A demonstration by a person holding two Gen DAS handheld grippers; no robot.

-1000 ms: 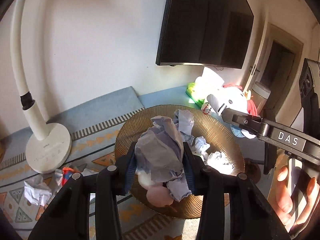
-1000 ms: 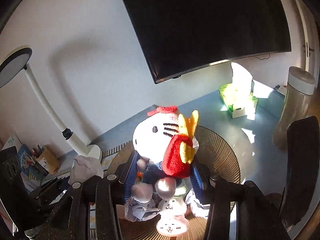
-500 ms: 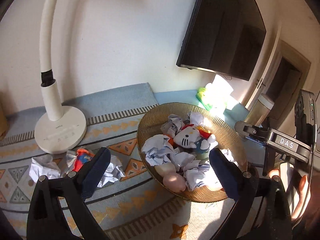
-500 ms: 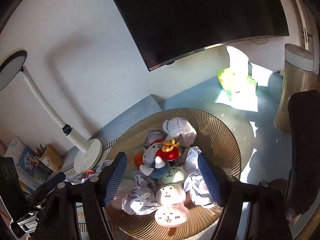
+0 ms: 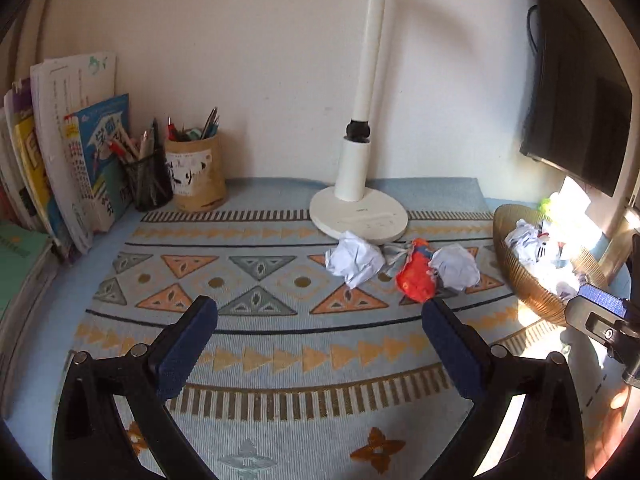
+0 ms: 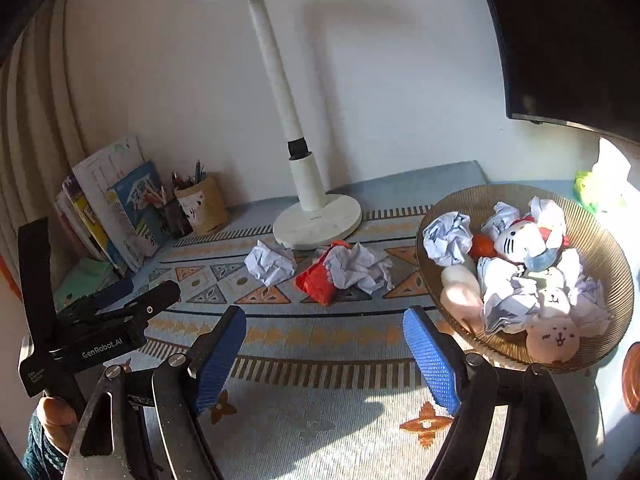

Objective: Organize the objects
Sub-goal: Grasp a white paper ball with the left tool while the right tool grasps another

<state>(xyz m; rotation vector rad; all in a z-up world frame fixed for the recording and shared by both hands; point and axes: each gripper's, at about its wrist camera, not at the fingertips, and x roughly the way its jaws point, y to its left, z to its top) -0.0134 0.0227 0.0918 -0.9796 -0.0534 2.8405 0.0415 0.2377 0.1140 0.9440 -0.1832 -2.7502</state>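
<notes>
Left tool (image 5: 320, 316): jaws opening, spread wide, nothing between them. Right tool (image 6: 324, 332): jaws opening, nothing between them. Both hang over the patterned mat (image 5: 256, 280) on the worktop.

Loose items lie on the mat in front of the lamp base (image 6: 318, 222): one paper ball (image 6: 270, 266), a red toy (image 6: 318, 280) and a second paper ball (image 6: 366, 266) touching it. The bowl (image 6: 600, 236) to the right holds paper balls and plush toys. Pen cups (image 5: 196, 172) and books (image 5: 80, 160) stand at the far left, well apart.
</notes>
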